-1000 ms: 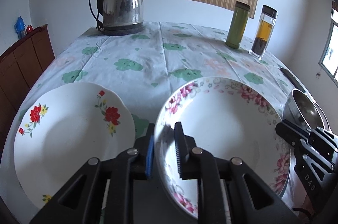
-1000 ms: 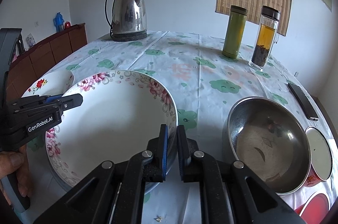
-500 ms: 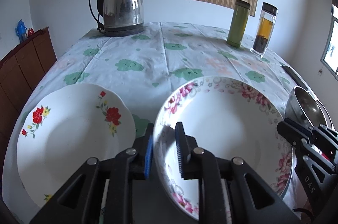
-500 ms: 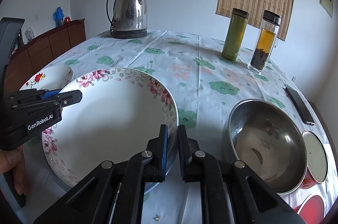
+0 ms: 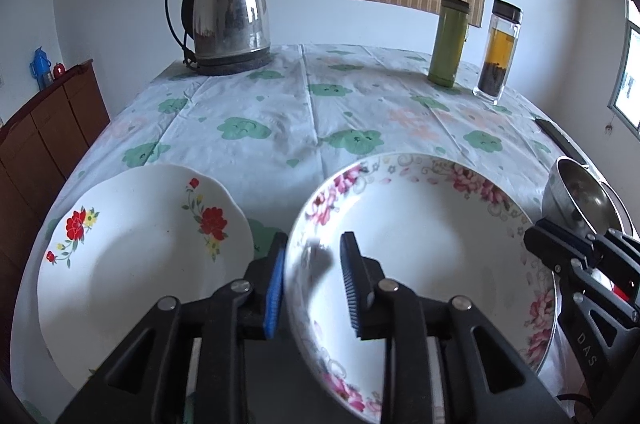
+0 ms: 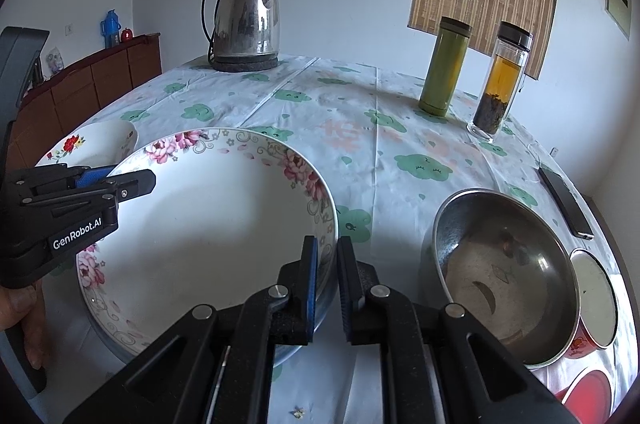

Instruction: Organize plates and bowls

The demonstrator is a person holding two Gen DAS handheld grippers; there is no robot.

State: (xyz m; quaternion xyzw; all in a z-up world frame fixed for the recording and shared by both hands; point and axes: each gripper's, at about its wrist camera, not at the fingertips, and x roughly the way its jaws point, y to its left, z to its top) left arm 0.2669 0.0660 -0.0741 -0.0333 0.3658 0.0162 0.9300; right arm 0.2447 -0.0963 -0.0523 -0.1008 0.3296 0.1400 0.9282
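Observation:
A large white plate with pink flowers (image 5: 420, 244) (image 6: 208, 224) is held between both grippers just above the table. My left gripper (image 5: 312, 280) is shut on its left rim; it shows in the right wrist view (image 6: 120, 180). My right gripper (image 6: 328, 284) is shut on its right rim; it shows in the left wrist view (image 5: 560, 248). A white plate with red flowers (image 5: 136, 248) (image 6: 88, 144) lies on the table to the left. A steel bowl (image 6: 504, 272) (image 5: 580, 200) sits to the right.
On the cloud-print tablecloth (image 6: 360, 128) stand a steel kettle (image 6: 244, 20) at the back left, a green flask (image 6: 444, 68) and a glass tea bottle (image 6: 500, 80) at the back right. A phone (image 6: 564, 200) and red-patterned cups (image 6: 592, 308) are at the right edge. A wooden cabinet (image 5: 48, 128) stands left.
Both grippers have lifted the pink-flowered plate slightly and carried it a little away from the red-flowered plate. Both keep their grip on its rim.

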